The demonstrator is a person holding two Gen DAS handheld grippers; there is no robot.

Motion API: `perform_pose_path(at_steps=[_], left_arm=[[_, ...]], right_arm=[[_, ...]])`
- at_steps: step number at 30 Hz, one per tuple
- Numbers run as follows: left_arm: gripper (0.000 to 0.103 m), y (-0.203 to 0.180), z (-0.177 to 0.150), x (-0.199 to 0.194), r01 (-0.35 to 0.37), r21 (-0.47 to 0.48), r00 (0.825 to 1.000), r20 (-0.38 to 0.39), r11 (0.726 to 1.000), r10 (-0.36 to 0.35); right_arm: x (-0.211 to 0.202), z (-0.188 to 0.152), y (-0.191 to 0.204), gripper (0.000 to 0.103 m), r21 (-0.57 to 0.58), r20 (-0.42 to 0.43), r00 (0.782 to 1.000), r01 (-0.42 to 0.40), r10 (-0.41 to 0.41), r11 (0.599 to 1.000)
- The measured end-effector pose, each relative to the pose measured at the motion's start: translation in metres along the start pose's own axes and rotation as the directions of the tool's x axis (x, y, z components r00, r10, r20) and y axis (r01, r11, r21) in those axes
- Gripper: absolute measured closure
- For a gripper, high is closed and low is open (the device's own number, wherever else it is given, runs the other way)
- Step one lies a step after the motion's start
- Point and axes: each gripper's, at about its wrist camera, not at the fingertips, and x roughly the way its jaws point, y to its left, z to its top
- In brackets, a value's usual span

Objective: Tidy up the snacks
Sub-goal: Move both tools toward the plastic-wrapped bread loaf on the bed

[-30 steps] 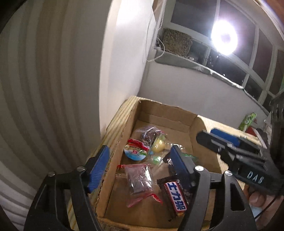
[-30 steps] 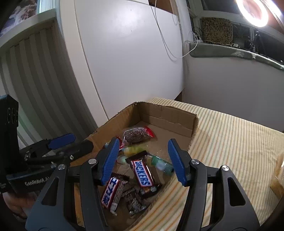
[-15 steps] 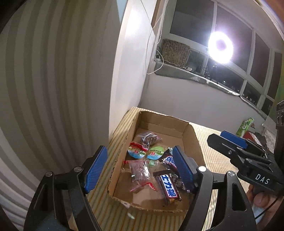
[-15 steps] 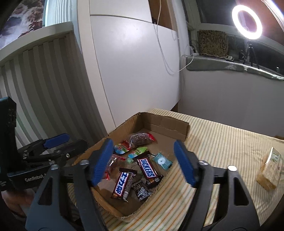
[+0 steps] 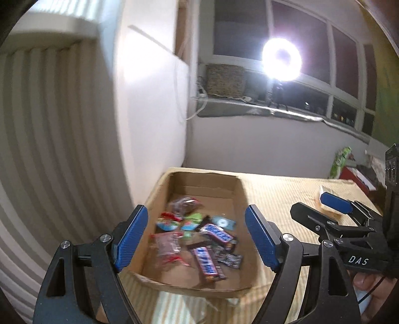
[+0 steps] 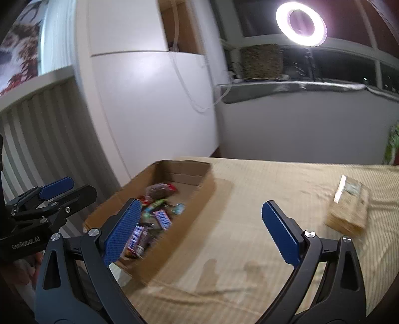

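A shallow cardboard box (image 5: 239, 189) sits at the left end of a striped tablecloth; it also shows in the right wrist view (image 6: 199, 189). It holds several wrapped snacks: Snickers bars (image 5: 217, 233), a clear bag with red ends (image 5: 165, 246), round jelly cups (image 5: 168, 224). My left gripper (image 5: 197, 236) is open and empty, raised above and in front of the box. My right gripper (image 6: 199, 231) is open and empty, raised over the cloth to the right of the box. A tan wrapped snack block (image 6: 349, 209) lies on the cloth at the right.
A white cabinet and ribbed wall stand just left of the box. A ring light (image 6: 300, 23) shines from the window sill behind. A green packet (image 5: 340, 160) and red items (image 5: 354, 174) lie at the table's far right.
Both grippers have pulled up and back from the box, so it looks smaller. The right gripper has swung to the right, bringing the tan block further into view. Both stay open.
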Motion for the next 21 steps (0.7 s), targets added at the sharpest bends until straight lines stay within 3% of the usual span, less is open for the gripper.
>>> perform_pose_path(at_steps=[7, 13, 21], left_arm=[[0.023, -0.07, -0.003, 0.009, 0.057, 0.117, 0.998, -0.025, 0.991, -0.055], [0.023, -0.143, -0.01, 0.013, 0.173, 0.235, 0.985, -0.066, 0.956, -0.162], [0.023, -0.196, -0.023, 0.008, 0.279, 0.31, 0.96, -0.101, 0.909, -0.26]], right_arm=[[-0.043, -0.02, -0.074, 0.004, 0.116, 0.039, 0.995, 0.086, -0.091, 0.99], [-0.09, -0.038, -0.13, 0.003, 0.213, 0.059, 0.971, 0.212, -0.23, 0.954], [-0.129, -0.051, -0.156, 0.003, 0.263, 0.064, 0.951, 0.277, -0.303, 0.924]])
